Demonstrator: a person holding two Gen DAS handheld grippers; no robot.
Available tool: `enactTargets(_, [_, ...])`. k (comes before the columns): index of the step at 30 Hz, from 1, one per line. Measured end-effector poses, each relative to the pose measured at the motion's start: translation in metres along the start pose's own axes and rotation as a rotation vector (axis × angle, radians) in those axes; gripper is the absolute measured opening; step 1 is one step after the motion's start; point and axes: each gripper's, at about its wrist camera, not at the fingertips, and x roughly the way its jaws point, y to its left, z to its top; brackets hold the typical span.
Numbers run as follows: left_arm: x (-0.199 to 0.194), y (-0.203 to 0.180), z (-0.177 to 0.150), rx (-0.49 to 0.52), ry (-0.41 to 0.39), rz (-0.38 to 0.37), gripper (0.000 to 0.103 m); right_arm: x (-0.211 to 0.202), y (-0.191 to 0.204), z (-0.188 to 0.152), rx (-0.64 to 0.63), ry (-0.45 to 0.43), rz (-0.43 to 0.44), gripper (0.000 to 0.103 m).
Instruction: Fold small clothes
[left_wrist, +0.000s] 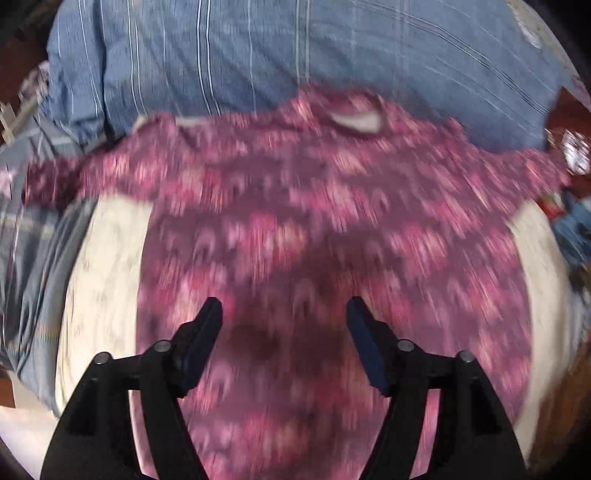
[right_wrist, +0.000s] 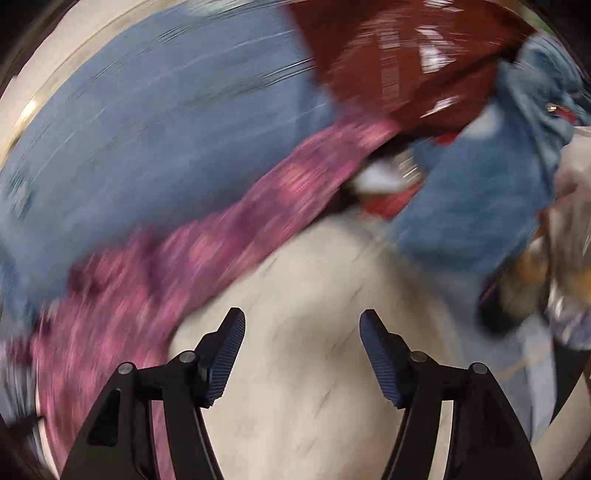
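Observation:
A small pink and purple patterned shirt (left_wrist: 325, 229) lies spread flat on a whitish marbled table (left_wrist: 99, 280), neckline at the far side, sleeves out to both sides. My left gripper (left_wrist: 284, 314) is open and empty, hovering over the shirt's lower middle. In the right wrist view the shirt's right sleeve (right_wrist: 207, 243) runs diagonally from lower left to upper middle. My right gripper (right_wrist: 301, 328) is open and empty over bare table (right_wrist: 314, 387), just right of the shirt. Both views are motion-blurred.
A blue striped cloth (left_wrist: 258, 55) lies beyond the shirt and down the left side; it also shows in the right wrist view (right_wrist: 147, 129). A heap of denim (right_wrist: 480, 192) and a dark red patterned cloth (right_wrist: 406, 62) sit at the right.

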Motion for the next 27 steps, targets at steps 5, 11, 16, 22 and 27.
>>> enactTargets(5, [0.07, -0.013, 0.008, -0.013, 0.081, 0.012, 0.078, 0.042, -0.053, 0.078, 0.224, -0.086, 0.012, 0.067])
enactTargets(11, [0.074, -0.006, 0.0, -0.003, -0.054, 0.014, 0.093, 0.113, -0.072, 0.121, 0.302, -0.056, -0.072, 0.066])
enactTargets(16, [0.069, -0.005, 0.017, -0.021, -0.057, -0.043, 0.094, 0.113, -0.064, 0.13, 0.257, -0.153, 0.012, 0.009])
enactTargets(22, [0.065, -0.006, 0.058, -0.131, -0.112, -0.09, 0.094, 0.053, -0.01, 0.123, 0.069, -0.249, 0.081, 0.009])
enactTargets(27, [0.082, 0.006, 0.054, -0.134, -0.073, -0.097, 0.094, 0.016, 0.073, 0.093, -0.097, -0.223, 0.201, 0.008])
